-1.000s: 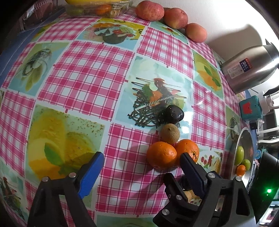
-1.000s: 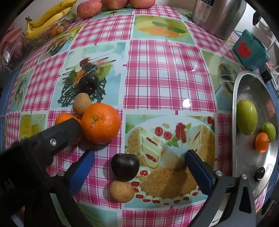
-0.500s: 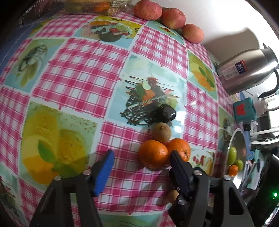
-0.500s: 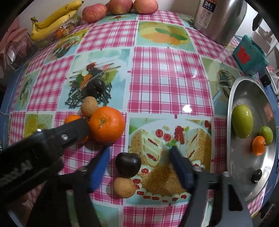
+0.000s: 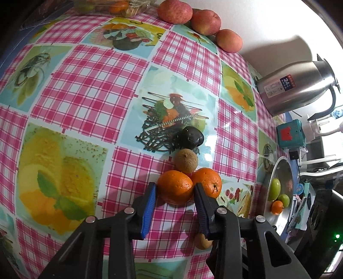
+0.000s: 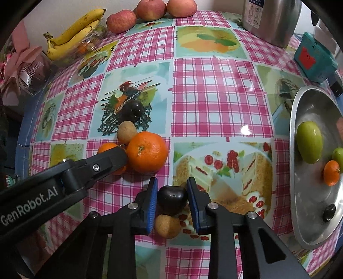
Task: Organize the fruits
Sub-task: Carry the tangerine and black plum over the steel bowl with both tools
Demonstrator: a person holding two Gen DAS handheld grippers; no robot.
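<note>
A second orange [image 5: 206,182] (touching) crowds the gripped orange [image 5: 175,187].

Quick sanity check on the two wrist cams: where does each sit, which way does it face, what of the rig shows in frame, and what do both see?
Left wrist: on the left gripper, looking steeply down at the checked tablecloth; its own two blue-padded fingers close around an orange.
Right wrist: on the right gripper, also facing steeply down; its fingers are shut on a dark plum, and the left gripper's arm crosses the left of the frame.
Shared: the oranges, three apples, steel kettle, metal tray.
</note>
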